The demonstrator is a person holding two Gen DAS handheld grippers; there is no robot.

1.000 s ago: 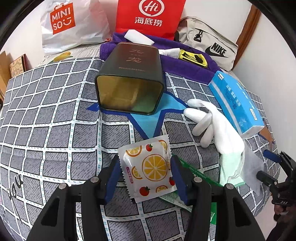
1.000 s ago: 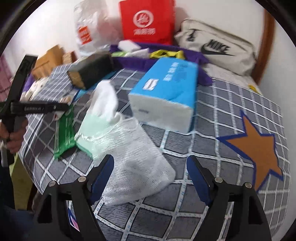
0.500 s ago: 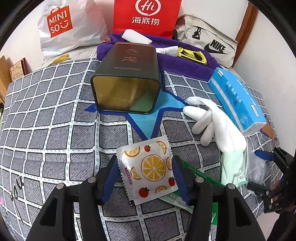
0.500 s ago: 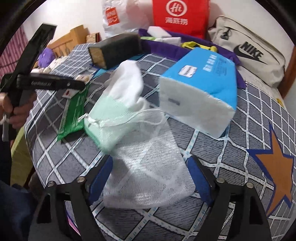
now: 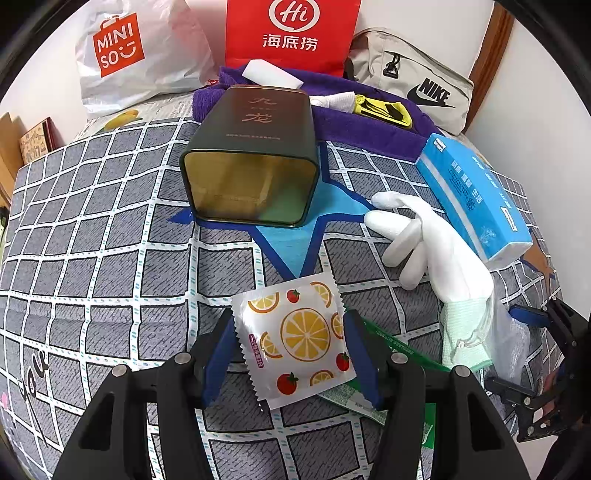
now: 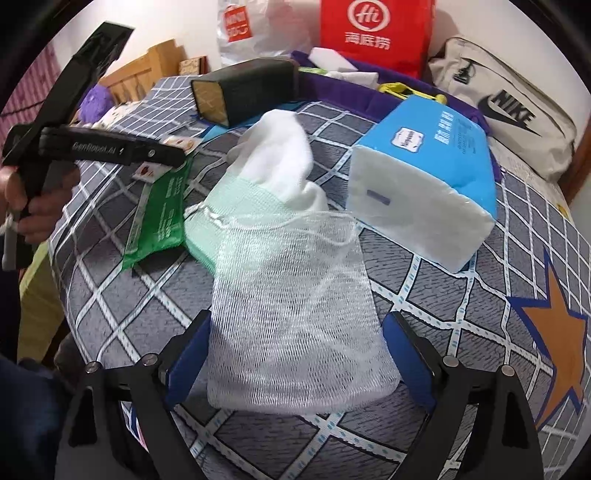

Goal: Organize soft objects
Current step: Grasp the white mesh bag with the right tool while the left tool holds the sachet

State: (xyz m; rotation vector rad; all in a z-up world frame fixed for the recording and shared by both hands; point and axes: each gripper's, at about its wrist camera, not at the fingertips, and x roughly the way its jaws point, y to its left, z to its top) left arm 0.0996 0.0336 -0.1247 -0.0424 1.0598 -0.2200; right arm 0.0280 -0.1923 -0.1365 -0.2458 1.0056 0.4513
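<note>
A fruit-print sachet (image 5: 297, 339) lies on the checked bedspread between the fingers of my left gripper (image 5: 291, 354); the jaws touch its edges without squeezing it. A dark tin (image 5: 251, 162) lies on its side beyond it, mouth toward me. A white glove (image 5: 424, 236) with a green cuff lies to the right. My right gripper (image 6: 295, 358) is open around a white mesh bag (image 6: 295, 314) that overlaps the glove's cuff (image 6: 240, 206). A green packet (image 6: 162, 210) lies left of the glove. My left gripper also shows in the right wrist view (image 6: 92, 147).
A blue tissue pack (image 6: 424, 177) lies close to the right of the mesh bag. A purple towel (image 5: 369, 129) with small items, a red bag (image 5: 291, 33), a white Miniso bag (image 5: 122, 48) and a Nike pouch (image 5: 417, 88) sit at the back. The bed edge is near my left side.
My right gripper has moved forward and left so the mesh bag now sits between its fingers. My left gripper has crept slightly forward around the sachet.
</note>
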